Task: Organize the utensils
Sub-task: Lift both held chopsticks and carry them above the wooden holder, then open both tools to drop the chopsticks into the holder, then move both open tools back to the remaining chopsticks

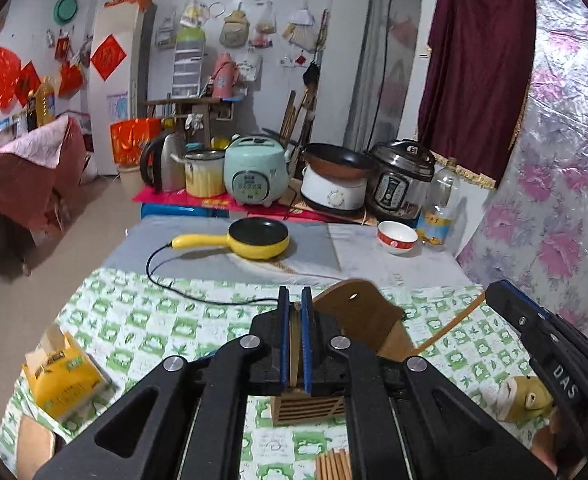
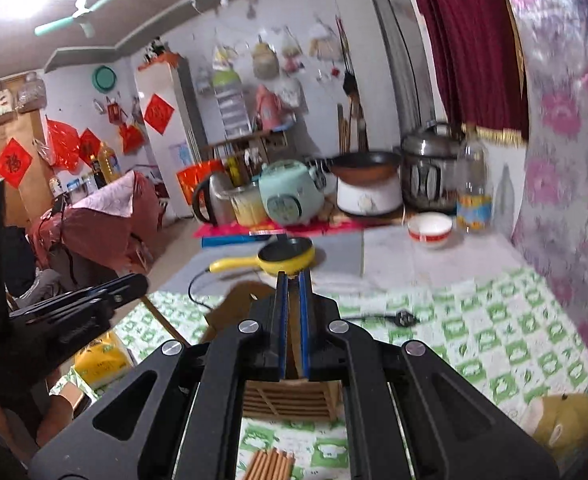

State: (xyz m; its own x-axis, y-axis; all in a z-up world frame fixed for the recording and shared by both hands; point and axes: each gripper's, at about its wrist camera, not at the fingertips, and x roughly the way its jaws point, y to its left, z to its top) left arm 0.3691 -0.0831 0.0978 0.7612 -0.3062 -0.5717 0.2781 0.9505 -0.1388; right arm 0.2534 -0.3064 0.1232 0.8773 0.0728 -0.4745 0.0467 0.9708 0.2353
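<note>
A wooden utensil holder [image 1: 358,320] with a slatted front [image 1: 308,410] stands on the green-checked tablecloth, also in the right wrist view [image 2: 290,400]. My left gripper [image 1: 295,296] is shut on a thin wooden utensil, likely chopsticks, [image 1: 294,344] above the holder. My right gripper [image 2: 293,278] is shut on a wooden utensil [image 2: 293,320] over the same holder. A long curved wooden handle [image 1: 450,326] sticks out to the right of the holder. A bundle of chopsticks [image 1: 332,466] lies on the cloth at the bottom edge, also in the right wrist view [image 2: 270,464].
A yellow electric pan [image 1: 258,238] with a black cord lies beyond the holder. A red-and-white bowl [image 1: 397,236] and a bottle [image 1: 442,204] stand at the back right. A tissue pack [image 1: 64,376] lies left, a frog toy [image 1: 526,394] right. Cookers line the far edge.
</note>
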